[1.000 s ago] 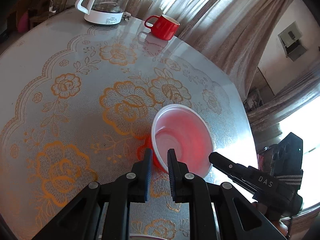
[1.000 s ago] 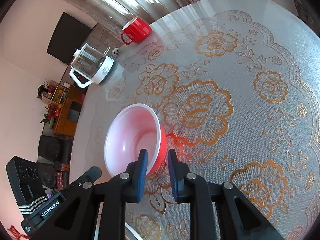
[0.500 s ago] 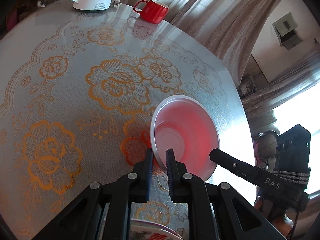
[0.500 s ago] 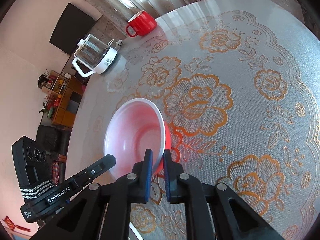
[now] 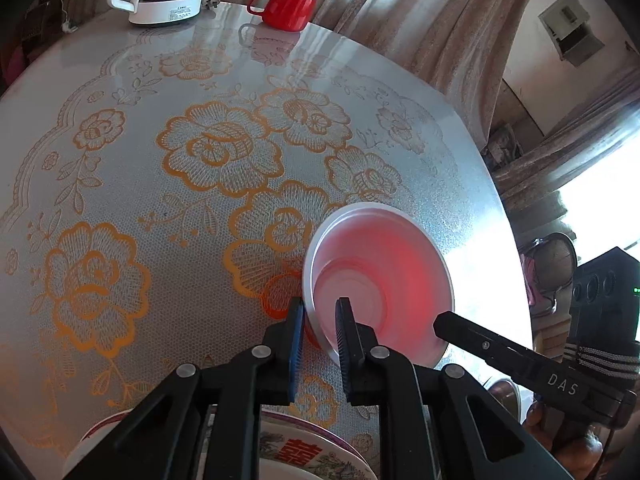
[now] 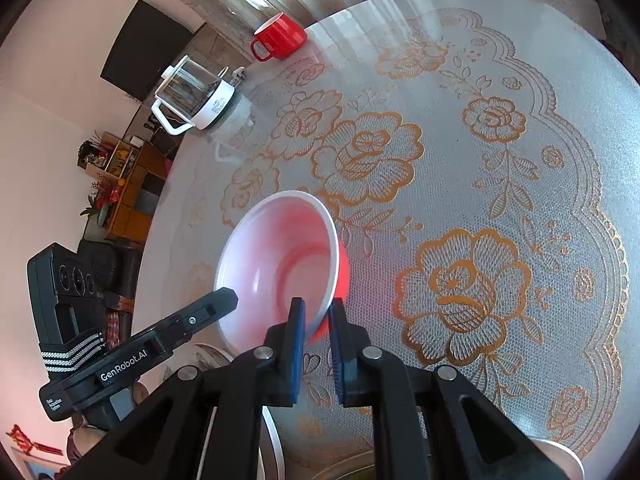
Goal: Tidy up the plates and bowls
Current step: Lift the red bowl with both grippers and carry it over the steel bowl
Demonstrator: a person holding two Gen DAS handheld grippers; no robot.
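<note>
Lace-print round table [image 5: 120,184]. Both grippers pinch one red bowl [image 5: 380,280], held tilted: left gripper [image 5: 320,320] on its near-left rim, right gripper [image 6: 318,320] opposite. Only the left view shows a patterned plate [image 5: 304,452] below; red mug [image 6: 280,36] & kettle [image 6: 192,96] far off.

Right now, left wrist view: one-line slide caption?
Both grippers, left and right, pinch opposite rims of a red bowl above a decorated plate.

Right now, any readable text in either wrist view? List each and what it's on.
"DAS" on the right gripper body, left wrist view.
"GenRobot.AI" on the left gripper body, right wrist view; smaller print near its end is unreadable.
Red character "囍" on the decorated plate.
Kettle base label: too small to read.
</note>
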